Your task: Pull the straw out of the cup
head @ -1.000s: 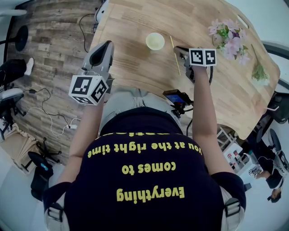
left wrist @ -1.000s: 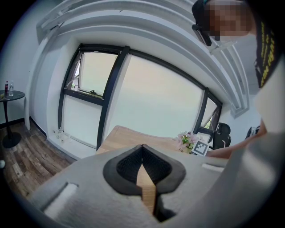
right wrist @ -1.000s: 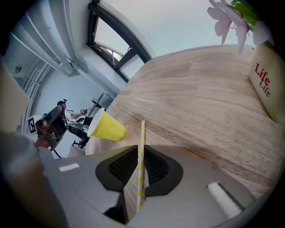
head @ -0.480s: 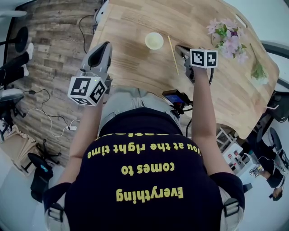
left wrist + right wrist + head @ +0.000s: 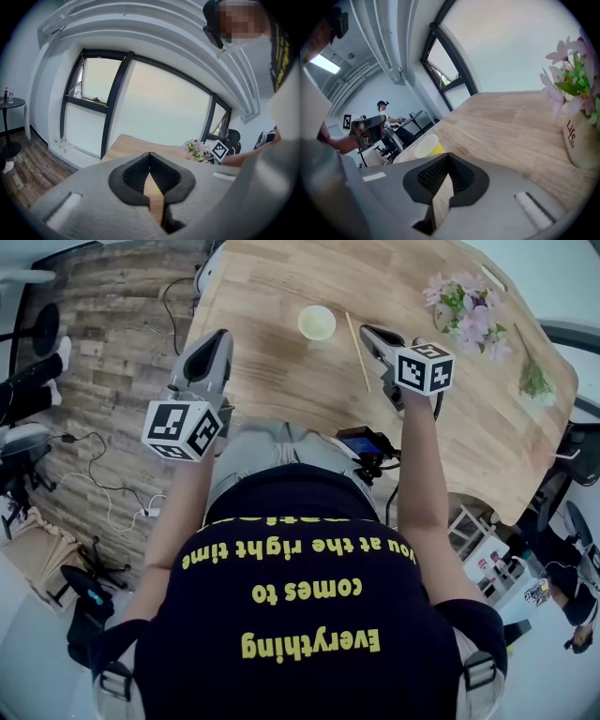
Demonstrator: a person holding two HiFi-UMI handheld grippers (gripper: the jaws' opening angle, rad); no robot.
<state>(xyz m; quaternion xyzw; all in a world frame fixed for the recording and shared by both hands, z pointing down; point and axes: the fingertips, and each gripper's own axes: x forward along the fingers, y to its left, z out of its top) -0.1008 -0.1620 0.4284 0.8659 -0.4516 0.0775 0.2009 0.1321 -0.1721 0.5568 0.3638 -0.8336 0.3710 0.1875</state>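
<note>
A yellow paper cup (image 5: 318,323) stands on the wooden table (image 5: 272,296), and it also shows in the right gripper view (image 5: 426,146). The thin straw (image 5: 356,351) lies flat on the table just right of the cup, outside it. My right gripper (image 5: 368,332) hovers over the table beside the straw's right side, shut with nothing between its jaws (image 5: 449,155). My left gripper (image 5: 222,337) hangs over the table's left edge, well left of the cup, its jaws closed together and empty (image 5: 150,154).
A white mug of pink flowers (image 5: 468,313) stands at the table's far right (image 5: 581,136). A loose green sprig (image 5: 535,381) lies beyond it. Cables run over the wooden floor (image 5: 103,334) at the left. A person stands in the background (image 5: 382,108).
My right gripper has risen off the table and rolled, its marker cube tilting. The straw stays lying beside the cup. The left gripper has kept still.
</note>
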